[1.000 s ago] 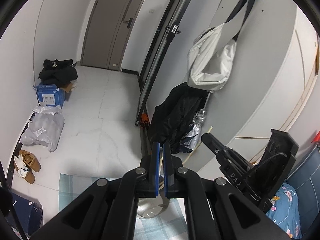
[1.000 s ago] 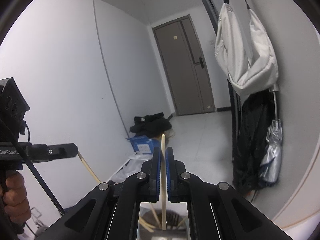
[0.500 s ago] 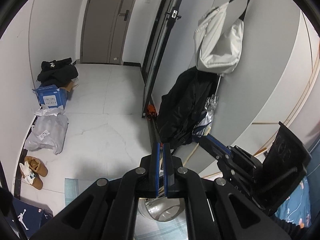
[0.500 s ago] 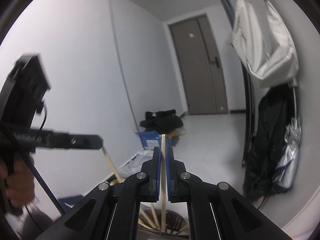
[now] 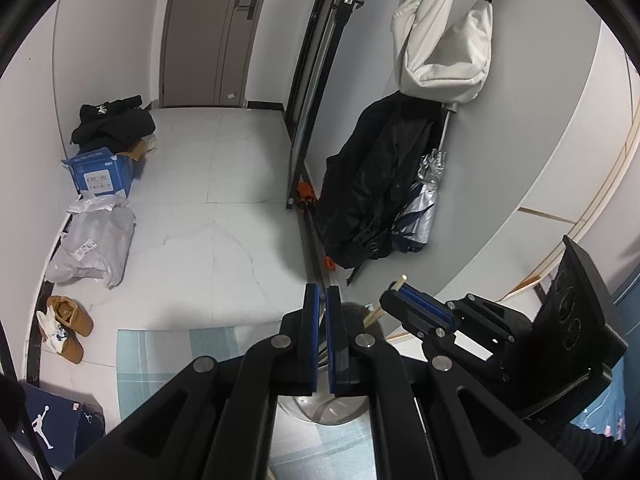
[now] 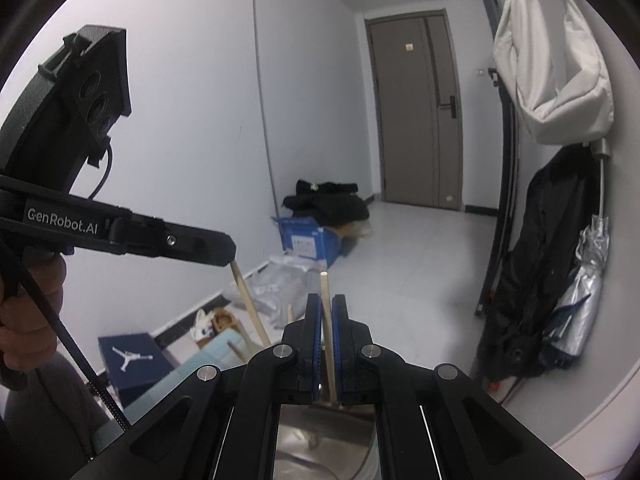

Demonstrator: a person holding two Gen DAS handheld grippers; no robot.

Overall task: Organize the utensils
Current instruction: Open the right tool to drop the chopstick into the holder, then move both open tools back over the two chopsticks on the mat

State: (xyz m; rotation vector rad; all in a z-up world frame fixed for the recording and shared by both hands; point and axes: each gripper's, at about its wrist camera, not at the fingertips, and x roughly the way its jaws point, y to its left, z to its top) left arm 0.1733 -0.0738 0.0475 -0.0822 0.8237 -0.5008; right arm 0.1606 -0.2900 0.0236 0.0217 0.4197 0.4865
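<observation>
My right gripper [image 6: 326, 310] is shut on a pale wooden chopstick [image 6: 325, 304] that stands upright over a round metal utensil holder [image 6: 320, 432]. My left gripper [image 5: 322, 300] is shut on another wooden chopstick [image 6: 248, 304], whose lower end slants down toward the same holder. In the left wrist view the holder [image 5: 328, 412] sits just under my fingers, with chopstick tops [image 5: 374, 314] poking out, and the right gripper [image 5: 404, 300] comes in from the right holding its chopstick [image 5: 400, 282].
A light blue checked cloth [image 5: 160, 356] covers the table under the holder. A dark Jordan shoebox [image 6: 128, 358] lies at the left. Beyond is white floor with bags, shoes [image 5: 66, 320] and a blue box [image 5: 100, 172]. A black coat [image 5: 376, 184] hangs at the right wall.
Both grippers have tilted downward and come closer together over the holder. The holder and the table cloth now show more. Both stay shut on their chopsticks.
</observation>
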